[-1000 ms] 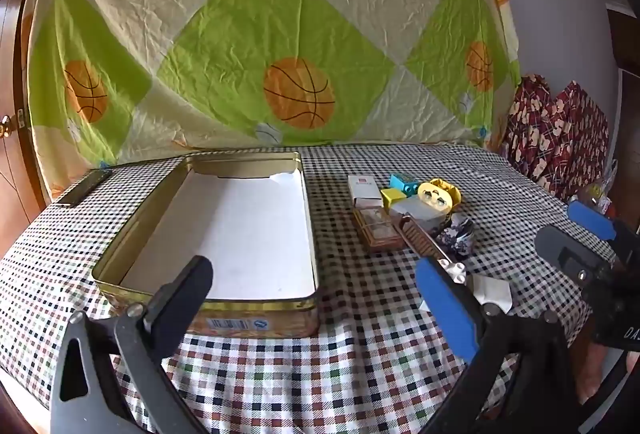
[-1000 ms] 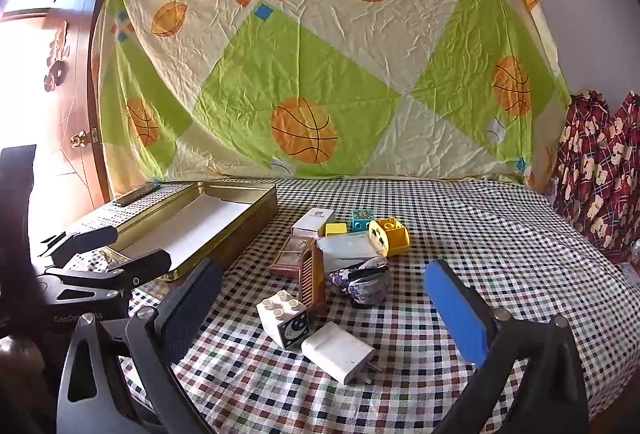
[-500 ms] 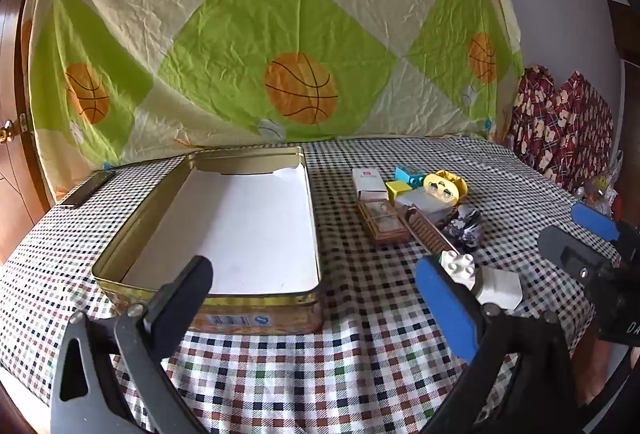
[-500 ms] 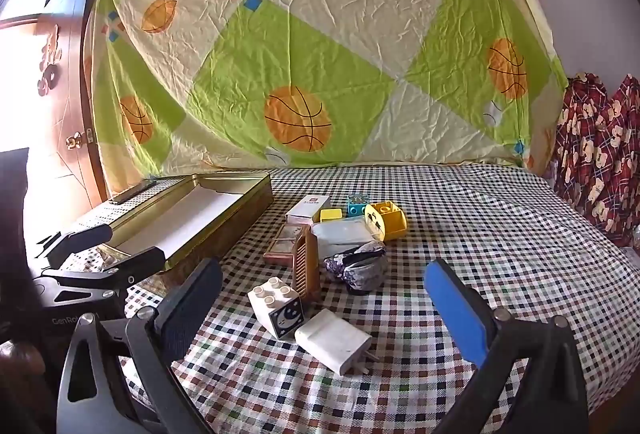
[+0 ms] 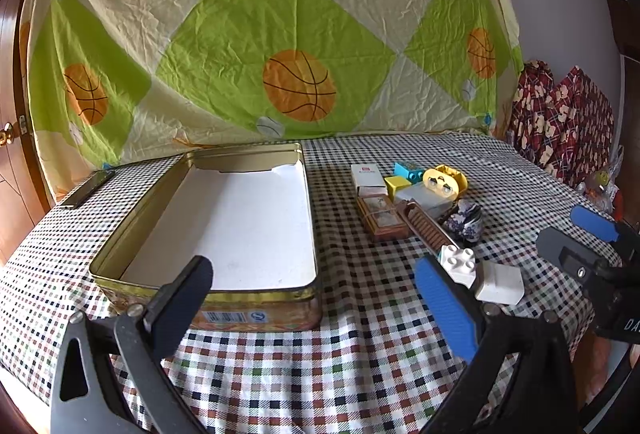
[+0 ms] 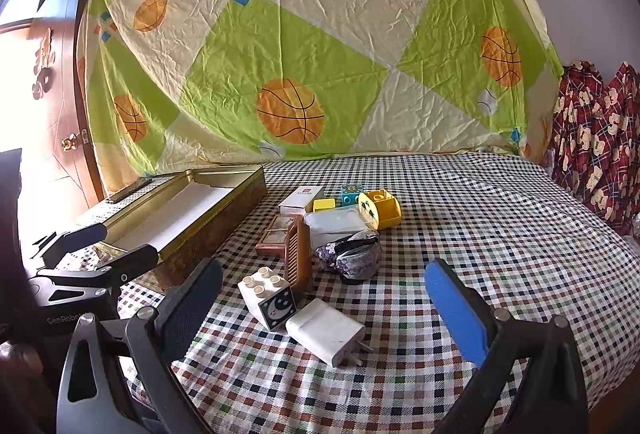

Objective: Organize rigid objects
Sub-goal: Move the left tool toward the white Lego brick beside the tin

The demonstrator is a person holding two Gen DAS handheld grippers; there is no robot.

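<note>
An open gold tin (image 5: 200,298) (image 6: 208,230) with a white lining sits empty on the checked tablecloth. To its right lies a pile: a white moon brick (image 6: 269,297) (image 5: 458,264), a white charger (image 6: 326,330) (image 5: 500,282), a brown comb (image 6: 299,258), a brown box (image 5: 382,220), a white box (image 5: 367,176), a yellow brick (image 6: 382,208), a blue brick (image 6: 351,193) and a patterned pouch (image 6: 354,256). My left gripper (image 5: 316,306) is open in front of the tin. My right gripper (image 6: 324,310) is open, low over the charger and moon brick.
A dark phone (image 5: 86,188) lies at the table's far left edge. A basketball-print sheet (image 5: 280,34) hangs behind the table. Red plaid fabric (image 6: 596,138) is piled at the right. A wooden door (image 6: 52,94) stands at the left.
Both grippers have eased slightly forward and lower toward the table, so the tin and the pile sit a little nearer. Nothing was grasped or moved.
</note>
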